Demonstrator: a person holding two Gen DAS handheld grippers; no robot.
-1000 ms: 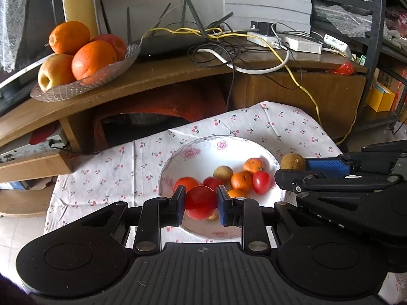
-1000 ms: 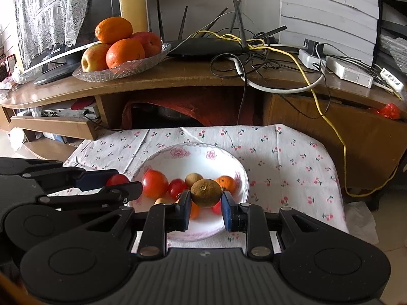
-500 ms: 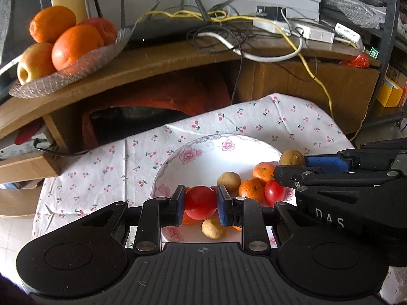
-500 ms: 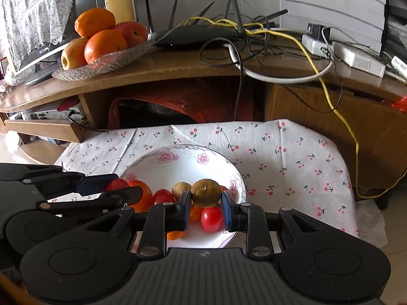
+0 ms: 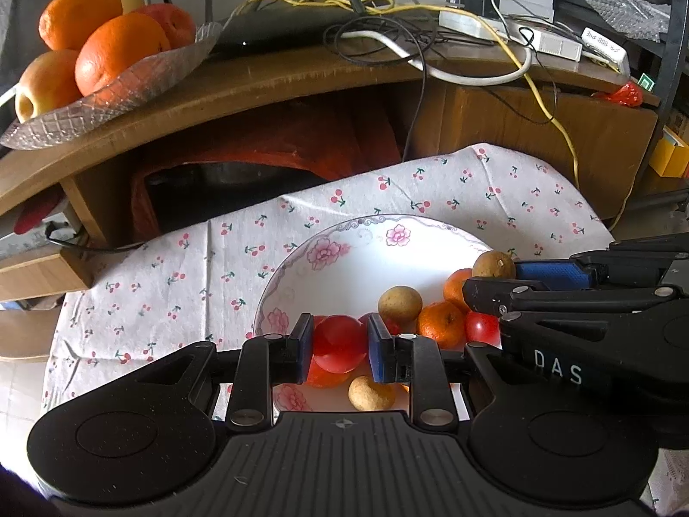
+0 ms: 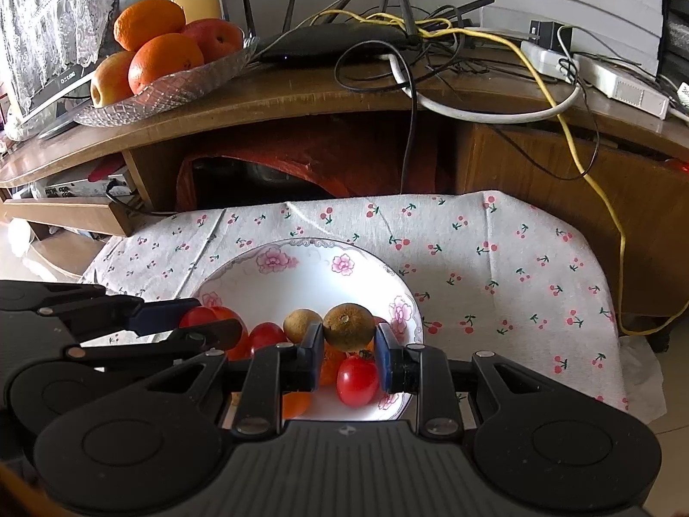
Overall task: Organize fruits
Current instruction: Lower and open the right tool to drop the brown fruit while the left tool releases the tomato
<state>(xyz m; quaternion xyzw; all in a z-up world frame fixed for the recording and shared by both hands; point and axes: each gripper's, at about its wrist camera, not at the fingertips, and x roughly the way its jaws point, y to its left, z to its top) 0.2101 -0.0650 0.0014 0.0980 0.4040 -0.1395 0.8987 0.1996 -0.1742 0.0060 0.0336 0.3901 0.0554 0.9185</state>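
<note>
**Both grippers holding fruit over the bowl**

Your left gripper (image 5: 338, 347) is clamping a round red tomato (image 5: 339, 343) between its blue pads, closed to the fruit's width, above the near rim of the white floral-patterned bowl (image 5: 344, 258). Your right gripper (image 6: 349, 351) is pinching a brown-green round fruit (image 6: 348, 327) the same way, over the bowl's right side. Small oranges (image 5: 440, 321), tomatoes and tan fruits are lying in the bowl, which is sitting on the cherry-print cloth (image 6: 495, 258) covering the bench.

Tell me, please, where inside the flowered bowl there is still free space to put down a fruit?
The far, upper-left part of the bowl is bare, between its flowered rim and the brown fruit. The near and right side is crowded with tomatoes and small oranges, and both tongs hover there.
</note>
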